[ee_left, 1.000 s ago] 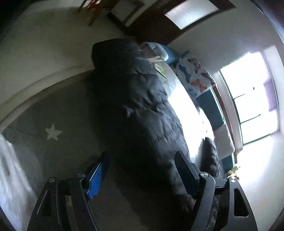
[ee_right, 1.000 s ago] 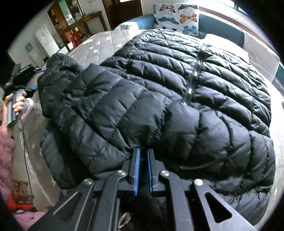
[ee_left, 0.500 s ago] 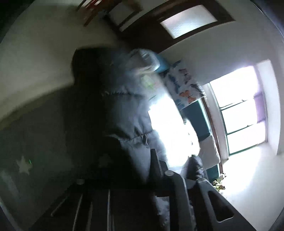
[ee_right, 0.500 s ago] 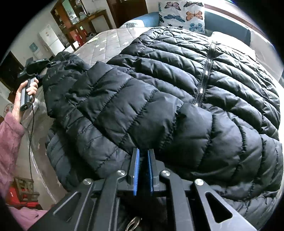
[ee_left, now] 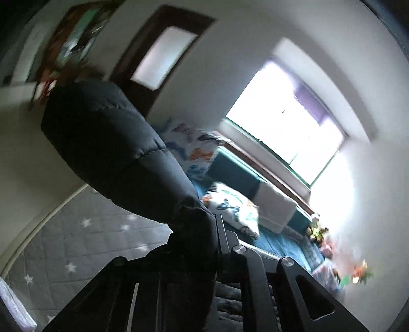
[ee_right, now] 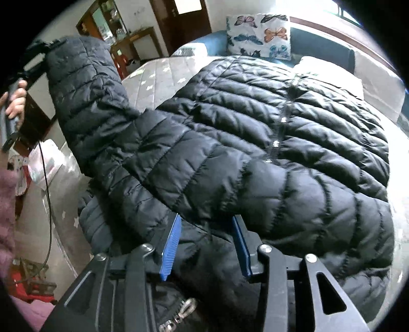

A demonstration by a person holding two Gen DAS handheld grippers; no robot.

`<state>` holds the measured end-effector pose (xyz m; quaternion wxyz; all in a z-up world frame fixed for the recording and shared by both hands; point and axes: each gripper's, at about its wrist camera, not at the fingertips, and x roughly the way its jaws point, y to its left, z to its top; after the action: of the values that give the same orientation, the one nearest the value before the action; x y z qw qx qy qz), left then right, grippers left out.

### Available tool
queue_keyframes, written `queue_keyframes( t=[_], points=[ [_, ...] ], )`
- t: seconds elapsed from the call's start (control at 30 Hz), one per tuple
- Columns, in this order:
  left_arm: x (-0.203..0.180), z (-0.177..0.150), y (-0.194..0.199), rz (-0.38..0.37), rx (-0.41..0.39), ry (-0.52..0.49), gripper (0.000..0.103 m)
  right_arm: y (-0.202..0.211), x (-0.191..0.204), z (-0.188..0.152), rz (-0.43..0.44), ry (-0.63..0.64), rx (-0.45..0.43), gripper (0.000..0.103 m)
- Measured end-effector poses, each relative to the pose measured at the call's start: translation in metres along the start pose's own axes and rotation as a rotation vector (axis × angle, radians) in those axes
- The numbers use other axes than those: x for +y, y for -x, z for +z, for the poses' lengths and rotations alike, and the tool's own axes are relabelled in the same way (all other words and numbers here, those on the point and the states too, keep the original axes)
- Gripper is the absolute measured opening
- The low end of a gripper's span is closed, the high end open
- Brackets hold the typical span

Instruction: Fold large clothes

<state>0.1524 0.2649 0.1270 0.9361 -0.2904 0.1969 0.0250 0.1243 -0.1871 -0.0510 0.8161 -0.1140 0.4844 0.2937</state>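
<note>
A black quilted puffer jacket point(ee_right: 255, 143) lies spread on the grey star-patterned mattress point(ee_right: 158, 76), zipper up. My left gripper point(ee_left: 204, 229) is shut on the cuff of the jacket's sleeve point(ee_left: 107, 143) and holds it lifted off the bed; in the right wrist view the raised sleeve point(ee_right: 84, 84) stands at the upper left beside the hand holding the gripper. My right gripper point(ee_right: 207, 242) is open at the jacket's near hem, its blue pads point(ee_right: 170, 245) on either side of the fabric without pinching it.
A butterfly pillow point(ee_right: 260, 35) and blue headboard stand at the bed's far end, a white cushion point(ee_right: 378, 84) at the right. A bright window point(ee_left: 288, 138), a dark door point(ee_right: 184, 20) and a wooden shelf point(ee_right: 110, 28) lie beyond. A cable point(ee_right: 48, 194) hangs at the left.
My left gripper closed on the sleeve cuff and lifted it up off the mattress. My right gripper opened and let go of the jacket's hem.
</note>
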Motion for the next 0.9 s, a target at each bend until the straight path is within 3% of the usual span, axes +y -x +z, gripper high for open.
queue_keyframes(
  t=[0.23, 0.37, 0.57, 0.7, 0.8, 0.9],
  points=[
    [-0.117, -0.04, -0.003, -0.107, 0.031, -0.208, 0.015, 0.026, -0.024, -0.022, -0.018, -0.05, -0.046, 0.045],
    [-0.18, -0.085, -0.013, -0.161, 0.096, -0.337, 0.015, 0.035, -0.038, -0.034, -0.023, -0.077, -0.063, 0.045],
    [-0.255, -0.186, -0.011, -0.236, 0.234, -0.461, 0.015, 0.053, -0.068, -0.052, -0.007, -0.173, -0.108, 0.045],
    [-0.286, -0.258, -0.03, -0.277, 0.357, -0.496, 0.015, 0.065, -0.086, -0.067, -0.008, -0.232, -0.136, 0.045],
    [-0.297, -0.319, -0.055, -0.274, 0.485, -0.548, 0.015, 0.067, -0.097, -0.078, -0.005, -0.273, -0.14, 0.046],
    [-0.306, -0.377, -0.079, -0.211, 0.613, -0.623, 0.015, 0.07, -0.106, -0.088, 0.001, -0.308, -0.14, 0.046]
  ],
)
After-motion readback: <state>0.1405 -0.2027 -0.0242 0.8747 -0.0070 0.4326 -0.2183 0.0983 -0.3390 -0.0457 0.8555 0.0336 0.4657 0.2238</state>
